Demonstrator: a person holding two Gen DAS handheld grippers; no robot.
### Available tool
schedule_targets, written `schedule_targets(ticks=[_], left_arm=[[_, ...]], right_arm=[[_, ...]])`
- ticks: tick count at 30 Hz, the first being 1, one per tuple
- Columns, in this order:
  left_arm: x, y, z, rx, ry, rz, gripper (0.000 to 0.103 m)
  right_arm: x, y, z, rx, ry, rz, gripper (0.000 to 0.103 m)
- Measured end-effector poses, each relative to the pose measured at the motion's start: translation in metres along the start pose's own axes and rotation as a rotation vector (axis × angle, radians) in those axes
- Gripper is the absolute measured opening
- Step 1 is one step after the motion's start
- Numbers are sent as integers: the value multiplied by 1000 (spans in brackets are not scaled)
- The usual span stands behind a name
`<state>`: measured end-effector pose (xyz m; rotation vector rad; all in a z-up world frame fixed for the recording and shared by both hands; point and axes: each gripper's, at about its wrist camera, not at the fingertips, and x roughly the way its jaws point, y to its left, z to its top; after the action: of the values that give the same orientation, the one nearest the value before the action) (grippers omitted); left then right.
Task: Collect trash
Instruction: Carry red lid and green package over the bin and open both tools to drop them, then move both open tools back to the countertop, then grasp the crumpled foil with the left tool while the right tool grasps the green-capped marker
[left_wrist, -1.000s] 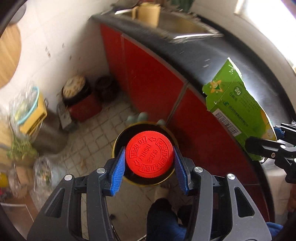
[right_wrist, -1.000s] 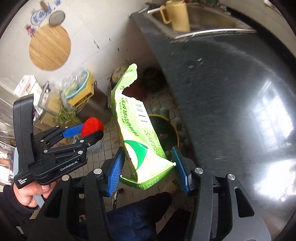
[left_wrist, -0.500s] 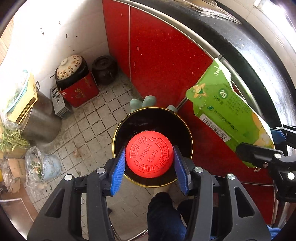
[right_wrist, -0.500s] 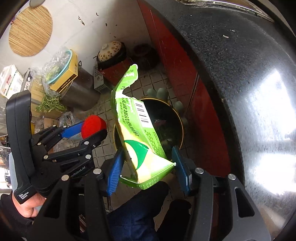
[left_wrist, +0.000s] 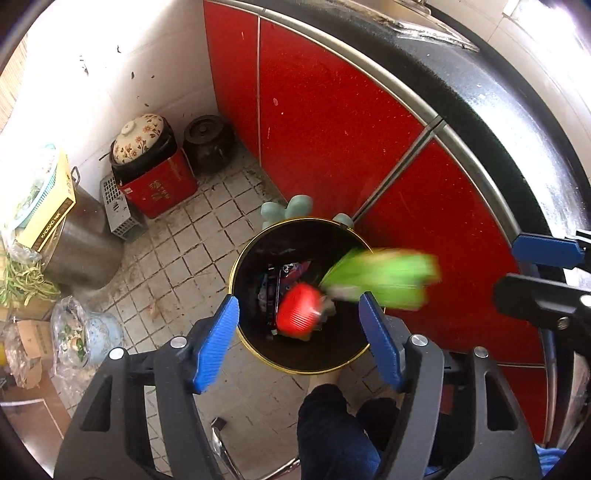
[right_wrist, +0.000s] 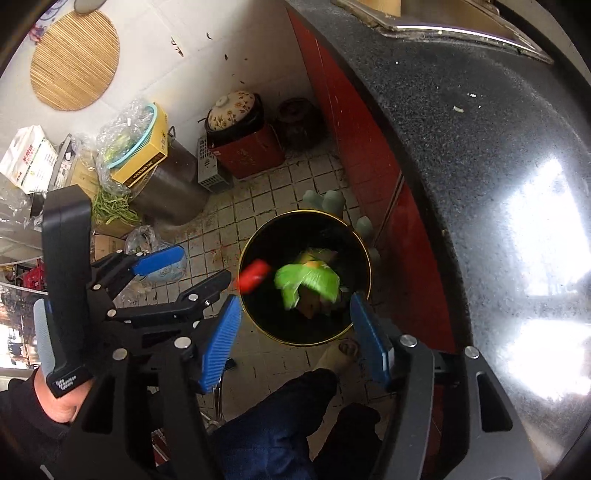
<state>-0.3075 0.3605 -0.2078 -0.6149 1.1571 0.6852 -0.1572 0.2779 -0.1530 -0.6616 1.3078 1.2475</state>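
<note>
- tiled floor beside red cabinets: the bin (left_wrist: 301, 295) stands at 12 o'clock of both tools.
- your left tool (left_wrist: 299, 343) and right tool (right_wrist: 293, 339) gape empty; red cap (left_wrist: 298, 312) and green carton (right_wrist: 306, 282) drop into it.
- hold both centred over the rim until they land.

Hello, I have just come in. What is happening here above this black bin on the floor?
A person holds a hand-held gripper in each hand over the black bin beside the red cabinet. Both are open and hold nothing. The left hand-held gripper is above the red cap, and the right hand-held gripper is above the green carton. Both pieces look blurred, in the air at the bin's mouth. Other trash already lies at the bottom.
</note>
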Motion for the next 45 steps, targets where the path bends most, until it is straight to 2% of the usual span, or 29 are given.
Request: schedule_targets(ticks=[2, 4, 6, 10, 13, 18, 22, 25, 26, 28, 30, 34, 40, 45], left_arm=[[-9, -2, -2, 8, -11, 4, 67], [-18, -7, -3, 8, -18, 7, 83], [-33, -18, -3, 16, -44, 6, 89], [-56, -58, 6, 93, -90, -22, 93], [-71, -113, 18, 207, -129, -73, 94], [-88, -243, 33, 493, -184, -188, 95], [-99, -334, 30, 662, -206, -275, 95], [-107, -405, 21, 771, -214, -341, 95], [-109, -418, 17, 793, -213, -354, 95], [-112, -453, 6, 854, -212, -382, 95], [-112, -471, -7, 898, -209, -394, 96], [-100, -507, -19, 965, -185, -393, 96], [-64, -559, -19, 1028, -156, -359, 95], [-27, -597, -6, 1056, -127, -327, 95]], right_arm=[[-17, -3, -6, -10, -32, 2, 60], [-37, -11, -12, -3, -71, 0, 63], [-67, -27, -23, 25, -130, -18, 70], [-124, -75, -55, 129, -241, -96, 77], [-164, -122, -93, 247, -312, -185, 82], [-221, -196, -169, 495, -410, -305, 82], [-257, -254, -242, 712, -461, -390, 82], [-275, -282, -287, 810, -480, -433, 82], [-281, -291, -305, 849, -491, -450, 82], [-286, -301, -323, 888, -502, -466, 82], [-287, -310, -344, 928, -508, -475, 82], [-284, -329, -363, 968, -506, -477, 82], [-266, -366, -359, 958, -457, -478, 82], [-228, -410, -341, 932, -385, -484, 82]])
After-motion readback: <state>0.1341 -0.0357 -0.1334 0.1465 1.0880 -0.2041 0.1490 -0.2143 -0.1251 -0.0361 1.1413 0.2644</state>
